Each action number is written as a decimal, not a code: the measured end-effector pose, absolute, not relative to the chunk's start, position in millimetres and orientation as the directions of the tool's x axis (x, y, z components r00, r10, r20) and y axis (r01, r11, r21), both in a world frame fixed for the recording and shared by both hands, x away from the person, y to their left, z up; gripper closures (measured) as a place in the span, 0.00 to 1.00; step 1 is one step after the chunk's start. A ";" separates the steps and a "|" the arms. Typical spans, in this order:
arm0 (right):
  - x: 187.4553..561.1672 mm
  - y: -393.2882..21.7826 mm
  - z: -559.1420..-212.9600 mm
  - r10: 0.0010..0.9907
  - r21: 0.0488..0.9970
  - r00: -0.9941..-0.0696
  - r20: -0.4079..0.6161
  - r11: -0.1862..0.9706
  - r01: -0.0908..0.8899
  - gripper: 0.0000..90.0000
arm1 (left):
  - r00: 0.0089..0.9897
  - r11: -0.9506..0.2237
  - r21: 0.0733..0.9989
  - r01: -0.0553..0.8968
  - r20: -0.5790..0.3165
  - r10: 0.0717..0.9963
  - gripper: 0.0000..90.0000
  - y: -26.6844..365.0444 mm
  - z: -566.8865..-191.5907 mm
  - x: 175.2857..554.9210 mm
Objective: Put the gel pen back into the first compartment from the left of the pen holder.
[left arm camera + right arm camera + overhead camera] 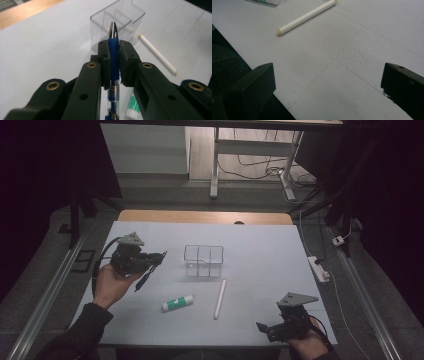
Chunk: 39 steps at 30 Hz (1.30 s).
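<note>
a: one blue ballpoint pen with a silver tip [113, 47] is clamped between the pads of the left gripper [159, 256], held off the white table sheet [260, 250], to the left of the clear plastic organiser box with dividers [203, 261]. the silver tip points out past the jaw ends, toward the box

b: and the other hand?

a: the right gripper [264, 328] sits low at the near right corner, jaws spread wide, nothing between them

b: so how should the pen go in?

a: my guess is the pen is headed for one of the compartments. i'd tip it upright over the box, line the lower end up with a single cell so it clears the thin dividers, lower it until it's well inside, and only then let go. the box looks light, so a sideways nudge could shove it

b: count everything for me

a: two grippers, one pen in the grip, one clear box. still lying on the sheet: one white stick with a tan end [219, 298] and one white-and-green glue stick [177, 303], both just in front of the box. so three writing-desk items in all, none in the box as far as i can see
</note>
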State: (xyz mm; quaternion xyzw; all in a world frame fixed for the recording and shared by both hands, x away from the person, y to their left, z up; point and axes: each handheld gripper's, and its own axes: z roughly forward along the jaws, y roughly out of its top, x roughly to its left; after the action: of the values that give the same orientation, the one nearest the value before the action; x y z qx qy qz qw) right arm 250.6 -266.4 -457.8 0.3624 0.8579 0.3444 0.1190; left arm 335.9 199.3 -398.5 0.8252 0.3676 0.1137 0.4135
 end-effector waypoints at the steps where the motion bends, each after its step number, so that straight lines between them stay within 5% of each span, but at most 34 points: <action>1: 250.6 -266.4 -457.8 0.704 0.677 -0.709 0.045 0.500 0.540 0.00 | 0.707 -0.390 0.770 0.506 -0.112 0.698 0.89 196.2 -396.4 338.0; 39: 251.1 -268.2 -458.1 0.696 0.680 -0.715 0.064 0.494 0.542 0.00 | 0.752 -0.299 0.871 0.391 -0.115 0.649 0.89 117.7 -375.9 422.4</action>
State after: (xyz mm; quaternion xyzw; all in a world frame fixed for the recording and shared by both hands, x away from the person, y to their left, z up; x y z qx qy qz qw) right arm 251.1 -268.2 -458.1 0.3611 0.8572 0.3502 0.1104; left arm 422.4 117.7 -375.9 0.7951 0.3271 0.1310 0.4937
